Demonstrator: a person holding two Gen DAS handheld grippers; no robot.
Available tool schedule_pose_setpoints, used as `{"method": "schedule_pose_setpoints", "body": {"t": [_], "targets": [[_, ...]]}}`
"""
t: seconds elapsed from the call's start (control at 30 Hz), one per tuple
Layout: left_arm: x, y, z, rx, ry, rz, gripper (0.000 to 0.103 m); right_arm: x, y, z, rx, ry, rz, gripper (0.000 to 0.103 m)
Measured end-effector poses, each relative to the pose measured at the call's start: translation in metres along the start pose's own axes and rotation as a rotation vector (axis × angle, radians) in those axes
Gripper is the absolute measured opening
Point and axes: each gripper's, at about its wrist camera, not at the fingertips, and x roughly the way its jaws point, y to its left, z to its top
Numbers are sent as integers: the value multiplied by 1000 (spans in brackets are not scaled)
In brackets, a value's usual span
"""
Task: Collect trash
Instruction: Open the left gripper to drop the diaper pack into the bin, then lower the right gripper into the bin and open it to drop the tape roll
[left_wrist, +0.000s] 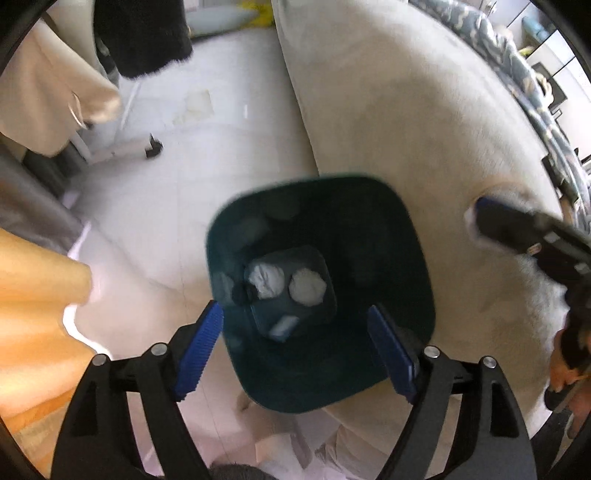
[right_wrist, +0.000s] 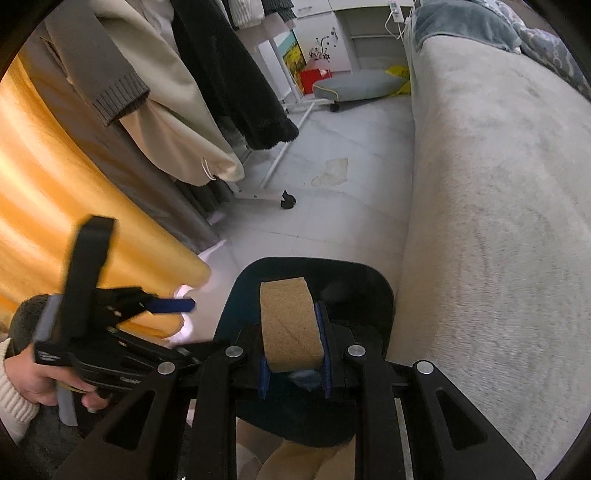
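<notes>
The right tongs (right_wrist: 293, 363) and cork block (right_wrist: 290, 325) are hiding most of the bin (right_wrist: 236, 295); the bin's contents (left_wrist: 284, 282) at 6 o'clock are showing blurred.
</notes>
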Motion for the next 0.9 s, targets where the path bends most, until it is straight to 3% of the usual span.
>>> {"method": "schedule_pose_setpoints", "body": {"t": [0.1,0.4,0.57,0.9], "targets": [[-23,-2,3,30,-99,24,77,9,2,-1,-6,20,-5,21],[-75,-10,7,54,-339,3,66,35,6,-6,-5,83,-28,21],[-89,-12,10,52,-410,-6,58,47,4,-8,-3,117,-37,21],[-115,-22,7,71,-494,-2,58,52,15,-8,-27,123,-48,22]]}}
